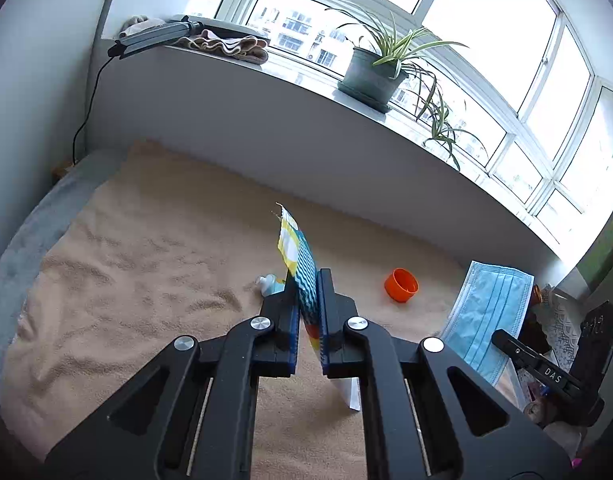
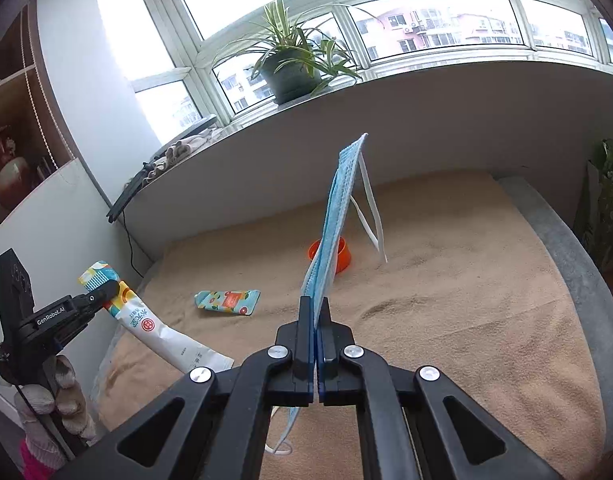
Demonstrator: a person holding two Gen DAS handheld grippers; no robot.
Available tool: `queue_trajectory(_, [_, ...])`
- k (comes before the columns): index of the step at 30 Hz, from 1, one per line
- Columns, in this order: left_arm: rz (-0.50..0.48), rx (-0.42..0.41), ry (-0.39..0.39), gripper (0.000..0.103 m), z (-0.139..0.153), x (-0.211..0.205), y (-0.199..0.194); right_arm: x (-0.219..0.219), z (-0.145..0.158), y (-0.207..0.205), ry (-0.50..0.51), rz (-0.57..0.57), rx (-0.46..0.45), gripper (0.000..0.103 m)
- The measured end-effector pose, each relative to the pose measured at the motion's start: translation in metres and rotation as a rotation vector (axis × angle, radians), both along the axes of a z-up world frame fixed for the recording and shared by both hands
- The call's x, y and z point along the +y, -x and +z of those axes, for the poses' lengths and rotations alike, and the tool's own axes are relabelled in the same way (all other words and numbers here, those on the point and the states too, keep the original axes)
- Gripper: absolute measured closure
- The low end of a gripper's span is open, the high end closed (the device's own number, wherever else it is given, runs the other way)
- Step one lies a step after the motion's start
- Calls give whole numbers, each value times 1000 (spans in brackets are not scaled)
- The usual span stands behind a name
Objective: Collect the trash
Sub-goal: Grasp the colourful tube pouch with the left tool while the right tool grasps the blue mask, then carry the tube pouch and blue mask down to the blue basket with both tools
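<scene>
Trash is in both grippers, above a bed covered with a beige blanket [image 1: 146, 248]. The left gripper [image 1: 308, 280] has its jaws closed on a long snack wrapper [image 1: 302, 264]; the wrapper has a blue wave pattern and a yellow top, and it stands up between the blue pads while its white lower end hangs below the fingers. In the right wrist view this same wrapper [image 2: 146, 324] is at the far left side, pinched near its top end and slanting down toward the blanket. The right gripper [image 2: 315, 304] is closed tightly on a blue face mask [image 2: 334, 220]; the mask rises edge-on from the pads, one white ear loop [image 2: 370, 216] hangs free beside it, and another loop hangs under the fingers. In the left wrist view the mask [image 1: 490, 316] appears flat at the right, with the tip of the right gripper on its lower edge. On the blanket lie an orange cup [image 1: 401, 285], on its side, and a small teal packet [image 2: 228, 301] with a red label, well apart from each other. A potted plant [image 1: 372, 76] stands on the window sill [image 1: 290, 76] behind the bed. A gloved hand [image 2: 62, 396] holds the left gripper's handle.
</scene>
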State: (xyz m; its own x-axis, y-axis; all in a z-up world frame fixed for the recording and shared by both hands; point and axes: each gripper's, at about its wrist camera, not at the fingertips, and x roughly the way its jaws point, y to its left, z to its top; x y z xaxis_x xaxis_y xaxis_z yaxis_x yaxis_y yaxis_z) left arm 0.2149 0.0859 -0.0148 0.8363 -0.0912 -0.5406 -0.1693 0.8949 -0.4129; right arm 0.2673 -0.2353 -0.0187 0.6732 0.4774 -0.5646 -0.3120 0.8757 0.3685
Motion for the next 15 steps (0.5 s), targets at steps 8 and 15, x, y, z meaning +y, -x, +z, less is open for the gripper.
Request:
queue_trajectory(8, [-43,-56,-38,98,25,-9,39,6,27,47,30,74,-98,103])
queue_trajectory(15, [-66,-102,-28,98,41,-12,78,9,42,83,20,130,-141,103])
